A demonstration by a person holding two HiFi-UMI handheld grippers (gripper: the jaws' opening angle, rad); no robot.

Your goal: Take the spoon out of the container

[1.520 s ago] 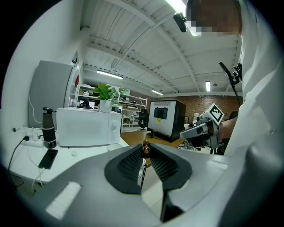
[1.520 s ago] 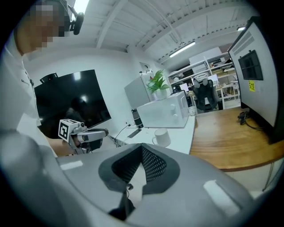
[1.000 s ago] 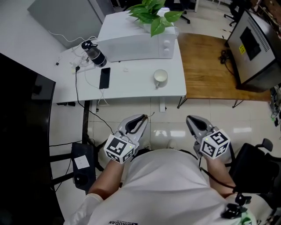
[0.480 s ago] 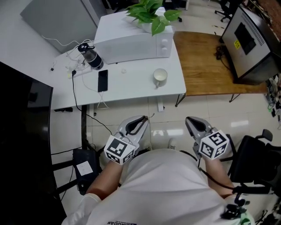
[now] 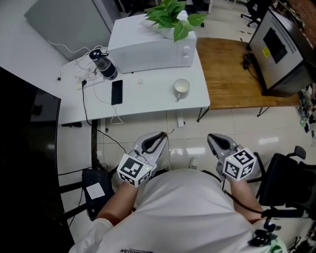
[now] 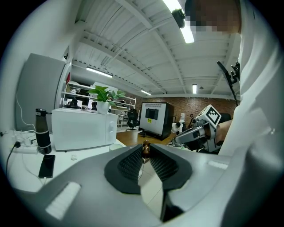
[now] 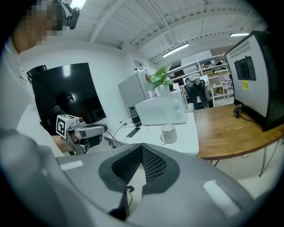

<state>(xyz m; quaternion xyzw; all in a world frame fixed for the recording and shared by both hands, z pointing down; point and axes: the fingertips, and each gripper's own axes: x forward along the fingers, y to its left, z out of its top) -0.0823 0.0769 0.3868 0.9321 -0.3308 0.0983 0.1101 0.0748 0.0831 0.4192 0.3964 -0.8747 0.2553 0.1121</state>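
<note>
A white mug (image 5: 180, 88) stands near the front right of the white table (image 5: 148, 96); the right gripper view shows the mug (image 7: 168, 133) too. No spoon shows in any view. Both grippers are held close to the person's body, over the floor and well short of the table. My left gripper (image 5: 163, 133) has its tips together and nothing between them, and its pads (image 6: 128, 162) almost meet. My right gripper (image 5: 211, 136) is shut and empty as well, with its pads (image 7: 153, 164) meeting at the tip.
On the table are a white microwave (image 5: 150, 49) with a plant (image 5: 173, 15) on top, a dark bottle (image 5: 104, 65), a black phone (image 5: 116, 92) and cables. A wooden table (image 5: 232, 69) and a dark cabinet (image 5: 284, 47) stand to the right. An office chair (image 5: 289, 190) is close at the right.
The head view has shifted slightly, so the table sits a little further left. Both grippers stay close to the body with their jaws unchanged.
</note>
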